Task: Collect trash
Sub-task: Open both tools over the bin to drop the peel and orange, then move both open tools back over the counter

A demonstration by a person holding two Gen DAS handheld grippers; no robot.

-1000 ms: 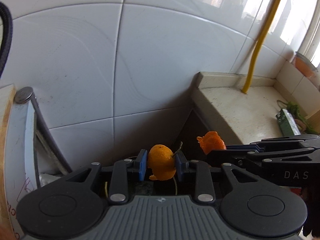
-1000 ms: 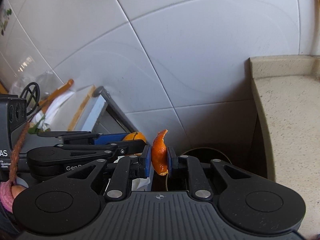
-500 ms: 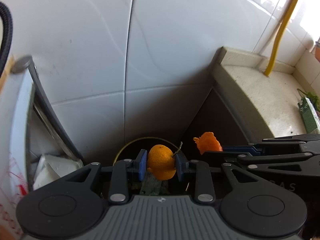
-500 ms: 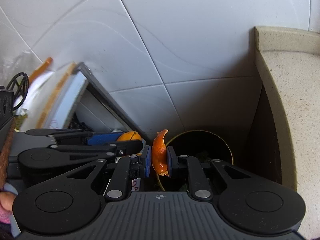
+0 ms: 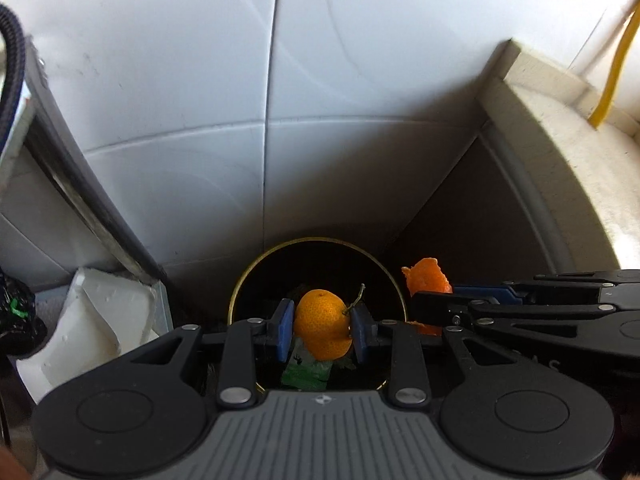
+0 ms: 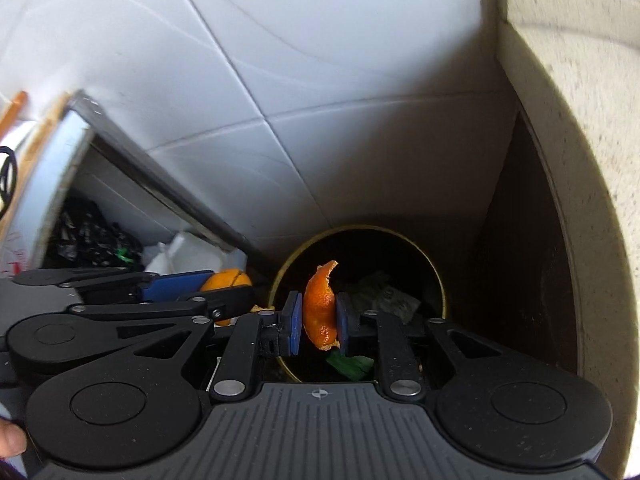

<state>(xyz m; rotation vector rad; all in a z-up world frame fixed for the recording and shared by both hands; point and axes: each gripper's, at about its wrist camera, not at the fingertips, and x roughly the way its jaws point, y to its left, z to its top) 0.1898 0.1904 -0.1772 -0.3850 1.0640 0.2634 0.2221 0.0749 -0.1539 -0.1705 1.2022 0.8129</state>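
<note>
Two grippers hang side by side over a round, dark bin [image 5: 240,292] wedged in a tiled corner; the left gripper [image 5: 322,326] is clamped on a small whole orange [image 5: 322,324] with a bit of stem, held right above the bin's mouth; the right gripper [image 6: 318,322] pinches a curled strip of orange peel [image 6: 319,312] between its blue pads [image 6: 295,322], also above the opening. Both pieces of trash are in the air, not yet dropped.

This looks like the drop-off step; the next move, I judge, calls only for each grip to loosen so the fruit and the peel fall straight in (the peel sits nearer the rim, so it may want nudging toward the middle first).

Inside the bin lie scraps of green and pale paper [image 6: 384,300]. To the left a slanted dark-edged panel [image 5: 92,208] leans against the white wall tiles [image 5: 360,60], with white foam pieces [image 5: 92,320] and black bags [image 6: 88,236] beneath it; to the right a speckled stone counter [image 6: 580,120] overhangs the corner; a yellow pipe [image 5: 612,76] stands on it. Nothing blocks the opening, though the space is tight.
</note>
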